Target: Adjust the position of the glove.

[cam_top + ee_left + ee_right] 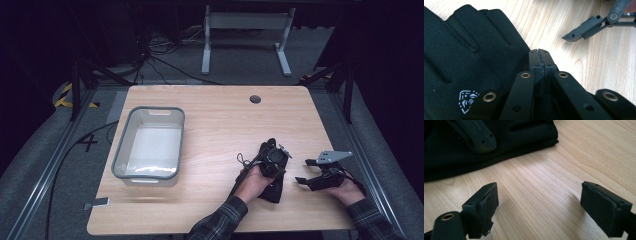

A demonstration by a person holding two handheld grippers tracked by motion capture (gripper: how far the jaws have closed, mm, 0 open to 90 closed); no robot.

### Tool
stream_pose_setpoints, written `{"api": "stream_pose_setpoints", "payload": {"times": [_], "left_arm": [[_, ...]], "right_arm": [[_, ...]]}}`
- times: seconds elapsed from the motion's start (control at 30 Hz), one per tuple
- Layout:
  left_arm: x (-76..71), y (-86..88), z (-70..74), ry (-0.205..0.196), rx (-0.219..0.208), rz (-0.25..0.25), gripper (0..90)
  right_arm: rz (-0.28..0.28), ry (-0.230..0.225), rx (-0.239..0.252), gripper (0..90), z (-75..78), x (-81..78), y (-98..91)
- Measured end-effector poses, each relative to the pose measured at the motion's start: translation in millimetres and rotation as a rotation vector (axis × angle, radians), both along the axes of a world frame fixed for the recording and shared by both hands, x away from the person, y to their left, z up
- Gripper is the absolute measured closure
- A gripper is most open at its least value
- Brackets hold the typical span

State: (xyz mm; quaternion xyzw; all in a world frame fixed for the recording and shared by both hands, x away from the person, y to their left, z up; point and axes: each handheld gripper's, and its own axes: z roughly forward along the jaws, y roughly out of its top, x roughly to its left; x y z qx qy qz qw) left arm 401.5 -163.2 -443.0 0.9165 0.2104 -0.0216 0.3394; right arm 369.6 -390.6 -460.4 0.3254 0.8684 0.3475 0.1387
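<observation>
Where the wooden counter (220,125) runs out toward the person's near right corner, a black glove (461,57) lies flat on the wood, its fingers spread and a small white shield-shaped logo (467,100) printed near the cuff. In the high view the glove (272,192) is mostly covered by the person's left hand (255,182), which carries the left hand-held gripper (270,152) over it. The left gripper view shows that hand-held gripper (539,53) with its two black jaws pressed together, pad against pad, nothing caught between them; their tips sit just beside the glove's edge, over bare wood. The right hand-held gripper (305,171) rests a little to the right of the glove, held in the right hand (347,192), with the grey three-cornered plate (334,156) on top. Its jaws stand wide apart in the right gripper view (539,202), only bare wood grain between the two pads, and the glove (519,137) lies beyond them, apart from both pads. Well away on the left half of the counter sits a grey plastic bin (120,150) with a pale inside. Both sleeves are dark plaid.
</observation>
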Motion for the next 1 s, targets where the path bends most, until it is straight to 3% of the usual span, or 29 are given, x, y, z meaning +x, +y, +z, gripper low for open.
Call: {"api": "stream_pose_setpoints", "payload": {"times": [0.2, 0.4, 0.63, 1.0], "left_arm": [[-4.6, 13.7, 14.4, 0.004, -0.077, -0.005, 89.7], [-20.1, 23.0, 18.3, 0.009, -0.094, -0.047, 89.6], [-31.7, 26.3, 3.5, 0.054, -0.051, -0.050, 89.6], [-39.7, 43.3, 1.3, 0.061, -0.018, -0.033, 89.7]], "right_arm": [[0.002, -0.022, 0.001, 15.2, -0.3, 0.8, 0.2], [-0.010, -0.024, 0.002, 15.1, -0.8, 1.9, 0.8], [-0.014, -0.031, 0.002, 15.0, -1.3, 2.5, 0.4], [-0.019, -0.045, -0.001, 15.1, -1.7, 1.6, -1.8]]}}
